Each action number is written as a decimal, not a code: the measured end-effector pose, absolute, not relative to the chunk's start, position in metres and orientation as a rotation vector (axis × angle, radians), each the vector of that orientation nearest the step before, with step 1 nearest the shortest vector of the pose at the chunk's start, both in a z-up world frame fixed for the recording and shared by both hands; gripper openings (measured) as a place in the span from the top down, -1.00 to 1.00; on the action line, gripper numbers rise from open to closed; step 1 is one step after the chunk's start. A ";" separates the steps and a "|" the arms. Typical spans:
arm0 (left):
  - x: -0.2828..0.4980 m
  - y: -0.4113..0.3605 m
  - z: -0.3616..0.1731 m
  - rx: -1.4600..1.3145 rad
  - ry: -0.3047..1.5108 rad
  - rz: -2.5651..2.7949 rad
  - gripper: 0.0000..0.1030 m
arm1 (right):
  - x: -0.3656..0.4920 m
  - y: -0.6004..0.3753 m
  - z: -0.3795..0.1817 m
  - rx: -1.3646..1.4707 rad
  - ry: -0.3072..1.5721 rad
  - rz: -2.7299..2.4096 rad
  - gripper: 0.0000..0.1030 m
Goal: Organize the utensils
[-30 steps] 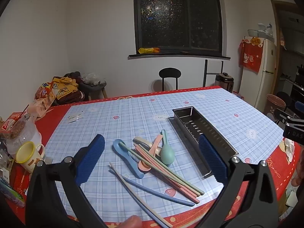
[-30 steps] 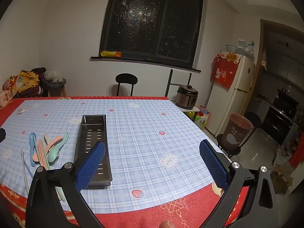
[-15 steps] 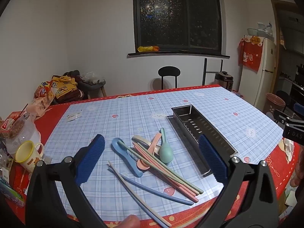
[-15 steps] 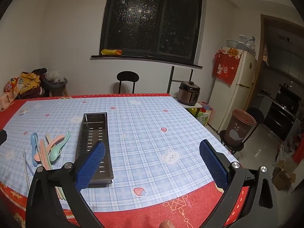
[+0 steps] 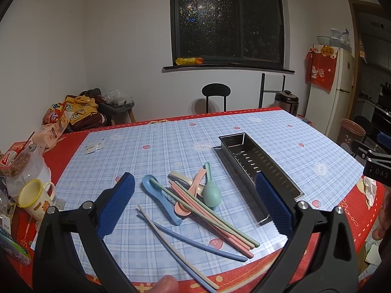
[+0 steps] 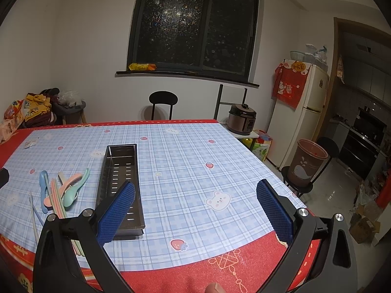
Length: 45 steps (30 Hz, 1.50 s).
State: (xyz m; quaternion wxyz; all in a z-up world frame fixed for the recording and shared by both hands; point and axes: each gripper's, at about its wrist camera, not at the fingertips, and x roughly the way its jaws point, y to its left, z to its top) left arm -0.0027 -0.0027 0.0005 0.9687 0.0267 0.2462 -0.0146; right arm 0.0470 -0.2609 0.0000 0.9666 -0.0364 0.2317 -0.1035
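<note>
left gripper (image 5: 195, 205) and right gripper (image 6: 195, 210) both spread wide, empty, above the tabletop's (image 6: 185, 161) near edge; utensils (image 5: 195, 195) piled beside the steel tray (image 5: 259, 168).

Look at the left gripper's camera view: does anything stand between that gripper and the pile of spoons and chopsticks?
Nothing visible does. The left gripper is open above the pile of spoons and chopsticks, with only bare tablecloth below. The metal tray sits beside the pile.

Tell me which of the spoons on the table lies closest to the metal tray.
The green spoon. Its bowl and handle lie on the side of the pile facing the metal tray, while the pink spoon and the blue spoon sit farther left.
</note>
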 end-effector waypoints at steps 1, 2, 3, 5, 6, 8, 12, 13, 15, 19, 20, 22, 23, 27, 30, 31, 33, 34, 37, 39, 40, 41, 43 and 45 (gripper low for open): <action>-0.003 -0.003 0.001 0.054 0.497 -0.030 -0.89 | 0.047 -0.262 0.000 -0.073 0.469 -0.209 -0.90; -0.003 -0.002 0.001 0.053 0.497 -0.030 -0.89 | 0.047 -0.261 0.000 -0.073 0.468 -0.210 -0.90; -0.003 -0.002 0.001 0.052 0.496 -0.031 -0.89 | 0.047 -0.261 0.000 -0.074 0.468 -0.210 -0.90; -0.003 -0.003 0.001 0.052 0.498 -0.032 -0.89 | 0.047 -0.262 0.000 -0.074 0.469 -0.210 -0.90; -0.003 -0.003 0.001 0.053 0.499 -0.034 -0.89 | 0.047 -0.262 0.000 -0.074 0.468 -0.210 -0.90; -0.003 -0.003 0.000 0.057 0.501 -0.039 -0.89 | 0.046 -0.262 0.000 -0.074 0.468 -0.210 -0.90; -0.003 -0.005 -0.001 0.063 0.503 -0.045 -0.89 | 0.046 -0.262 0.000 -0.072 0.470 -0.212 -0.90; -0.004 -0.005 -0.001 0.063 0.503 -0.046 -0.89 | 0.045 -0.262 0.000 -0.072 0.470 -0.212 -0.90; -0.004 -0.005 -0.001 0.063 0.503 -0.045 -0.89 | 0.045 -0.262 0.000 -0.072 0.470 -0.212 -0.90; -0.004 -0.006 -0.002 0.062 0.504 -0.044 -0.89 | 0.044 -0.262 -0.001 -0.073 0.472 -0.208 -0.90; -0.005 -0.007 -0.002 0.063 0.504 -0.044 -0.89 | 0.044 -0.263 -0.001 -0.073 0.472 -0.208 -0.90; -0.005 -0.006 -0.002 0.064 0.506 -0.045 -0.89 | 0.044 -0.263 -0.001 -0.071 0.474 -0.207 -0.90; -0.005 -0.006 -0.001 0.063 0.506 -0.046 -0.89 | 0.044 -0.264 -0.001 -0.070 0.475 -0.207 -0.90; -0.004 -0.004 -0.001 0.058 0.508 -0.043 -0.89 | 0.045 -0.264 -0.002 -0.071 0.477 -0.204 -0.90; -0.004 -0.003 -0.001 0.058 0.511 -0.041 -0.89 | 0.047 -0.265 -0.004 -0.065 0.481 -0.202 -0.90; -0.003 -0.003 -0.001 0.057 0.511 -0.041 -0.89 | 0.047 -0.265 -0.004 -0.064 0.482 -0.202 -0.90; -0.003 -0.003 -0.001 0.056 0.511 -0.042 -0.89 | 0.047 -0.265 -0.005 -0.063 0.482 -0.199 -0.90; -0.003 -0.003 -0.001 0.055 0.512 -0.044 -0.89 | 0.048 -0.265 -0.005 -0.062 0.482 -0.199 -0.90; -0.001 -0.003 -0.003 0.052 0.518 -0.049 -0.89 | 0.051 -0.264 -0.009 -0.061 0.492 -0.195 -0.90; 0.000 -0.003 -0.004 0.048 0.523 -0.053 -0.89 | 0.052 -0.263 -0.011 -0.060 0.497 -0.185 -0.90; 0.000 -0.003 -0.005 0.044 0.527 -0.056 -0.89 | 0.052 -0.263 -0.011 -0.058 0.499 -0.180 -0.90; 0.001 -0.002 -0.006 0.039 0.531 -0.061 -0.89 | 0.053 -0.263 -0.012 -0.050 0.502 -0.165 -0.90; 0.002 -0.002 -0.009 0.034 0.544 -0.069 -0.89 | 0.055 -0.263 -0.015 -0.036 0.513 -0.136 -0.90; 0.003 -0.002 -0.012 0.033 0.554 -0.072 -0.89 | 0.058 -0.261 -0.019 -0.036 0.530 -0.115 -0.90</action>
